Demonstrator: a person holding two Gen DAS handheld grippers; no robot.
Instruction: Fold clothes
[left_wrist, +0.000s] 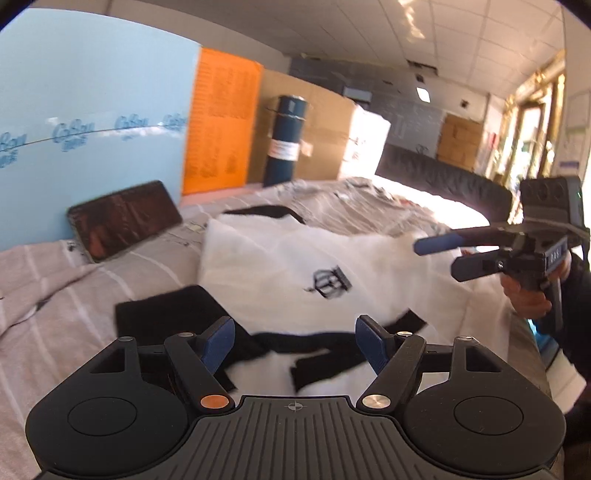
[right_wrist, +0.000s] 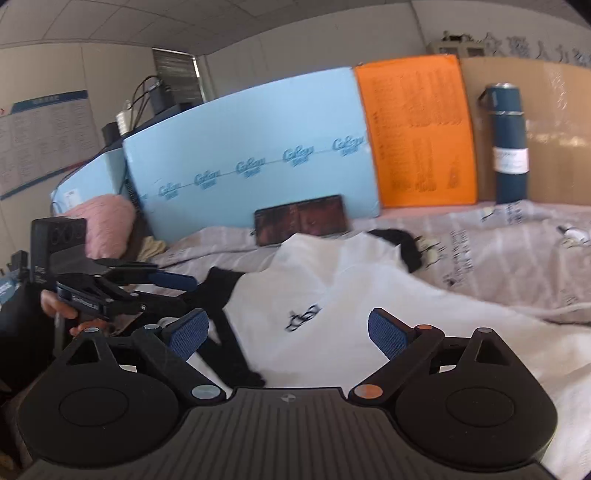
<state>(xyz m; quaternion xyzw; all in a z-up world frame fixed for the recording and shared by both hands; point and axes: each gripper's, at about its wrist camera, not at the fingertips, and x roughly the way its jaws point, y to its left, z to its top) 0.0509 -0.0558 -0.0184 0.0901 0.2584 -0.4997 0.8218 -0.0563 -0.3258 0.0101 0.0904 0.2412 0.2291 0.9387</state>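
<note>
Blue flask (right_wrist: 509, 144) upright near orange sheet (right_wrist: 417, 129); dark tablet (right_wrist: 301, 219) leaning on blue foam board (right_wrist: 251, 147).

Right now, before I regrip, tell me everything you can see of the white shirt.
The white shirt lies loosely spread and rumpled on the grey striped bedcover, partly folded over itself. It looks like soft knit cloth with black trim: a black collar at the far end and black bands near the cameras. A small black logo shows on the upper layer. Neither gripper holds it; both stand open above its near edge.

Both wrist views low, facing across shared white garment (left_wrist: 295, 258)
</note>
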